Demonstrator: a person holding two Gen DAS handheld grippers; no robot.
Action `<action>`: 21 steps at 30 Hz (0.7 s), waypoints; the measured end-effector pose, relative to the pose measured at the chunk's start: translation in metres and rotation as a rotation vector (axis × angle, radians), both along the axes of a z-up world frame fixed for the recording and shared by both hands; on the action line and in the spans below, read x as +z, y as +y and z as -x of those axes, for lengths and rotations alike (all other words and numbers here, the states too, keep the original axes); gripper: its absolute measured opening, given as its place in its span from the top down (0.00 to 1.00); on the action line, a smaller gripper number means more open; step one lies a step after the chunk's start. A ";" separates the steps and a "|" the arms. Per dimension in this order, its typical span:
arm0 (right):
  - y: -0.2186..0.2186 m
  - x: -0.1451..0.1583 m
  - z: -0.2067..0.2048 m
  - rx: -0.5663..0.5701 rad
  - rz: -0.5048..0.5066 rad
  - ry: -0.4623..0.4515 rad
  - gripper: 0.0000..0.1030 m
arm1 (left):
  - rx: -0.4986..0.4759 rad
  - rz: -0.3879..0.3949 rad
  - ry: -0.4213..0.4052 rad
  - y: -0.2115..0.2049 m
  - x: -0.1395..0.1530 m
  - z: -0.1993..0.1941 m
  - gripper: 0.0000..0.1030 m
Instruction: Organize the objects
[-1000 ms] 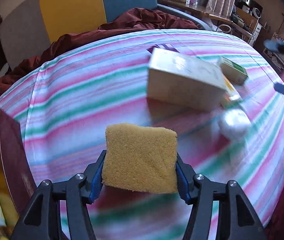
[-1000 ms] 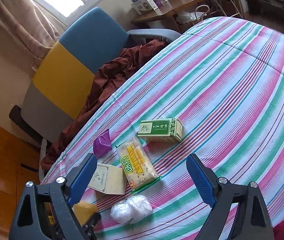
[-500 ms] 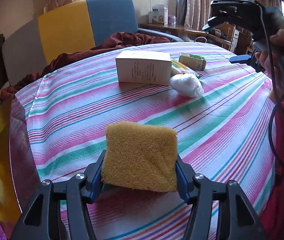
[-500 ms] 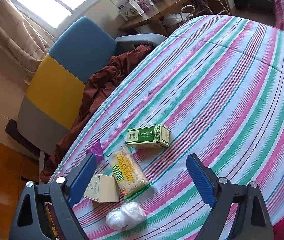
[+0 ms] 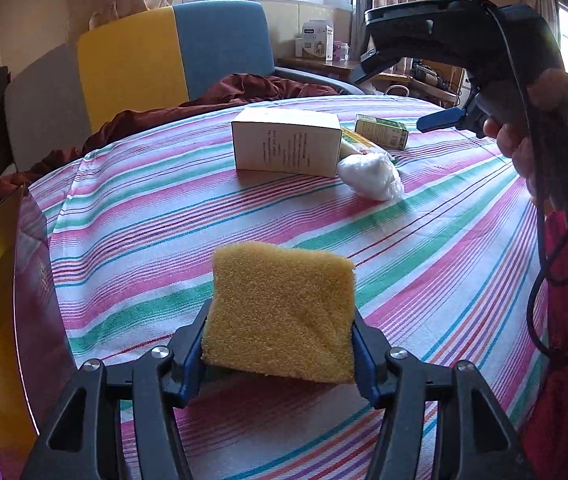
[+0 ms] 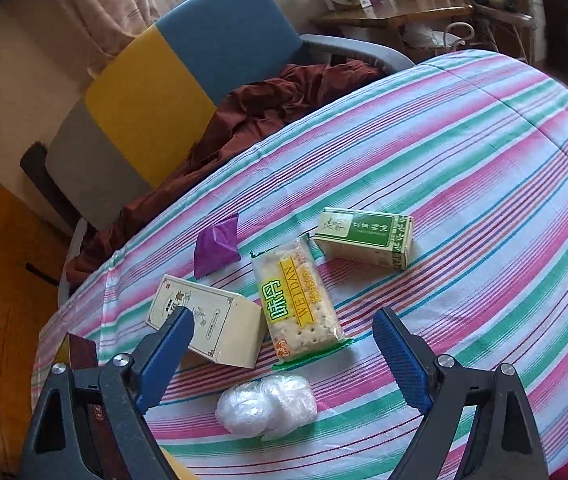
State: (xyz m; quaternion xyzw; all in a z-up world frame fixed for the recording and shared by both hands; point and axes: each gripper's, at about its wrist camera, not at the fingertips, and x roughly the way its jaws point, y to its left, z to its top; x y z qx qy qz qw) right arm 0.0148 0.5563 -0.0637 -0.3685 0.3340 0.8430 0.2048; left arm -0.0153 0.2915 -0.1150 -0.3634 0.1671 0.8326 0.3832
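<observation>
Striped cloth (image 6: pixel 463 152) in pink, green and white covered the desk, with a blue and yellow chair (image 6: pixel 188 60) behind it under a rust-red blanket (image 6: pixel 268 112). At the near edge the left gripper (image 5: pixel 280 340) was clamped on a yellow sponge (image 5: pixel 280 312), held just above the cloth. Farther back, a cream box (image 5: pixel 285 148), a green box (image 6: pixel 363 236), a packet of crackers (image 6: pixel 299 304), a purple wrapper (image 6: pixel 218 246) and a ball of clear plastic (image 6: pixel 268 404) lay close together. Above them hung the right gripper (image 6: pixel 280 344) in a hand (image 5: pixel 551 140), its jaws wide apart and holding nothing.
</observation>
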 end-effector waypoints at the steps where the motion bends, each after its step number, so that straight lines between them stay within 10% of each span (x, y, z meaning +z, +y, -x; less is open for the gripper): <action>1: -0.004 -0.001 0.003 0.020 -0.015 -0.009 0.11 | 0.000 -0.003 -0.002 0.000 0.000 0.000 0.41; 21: -0.081 0.004 0.057 0.437 -0.340 -0.113 0.10 | -0.009 -0.038 -0.036 -0.005 -0.001 0.005 0.41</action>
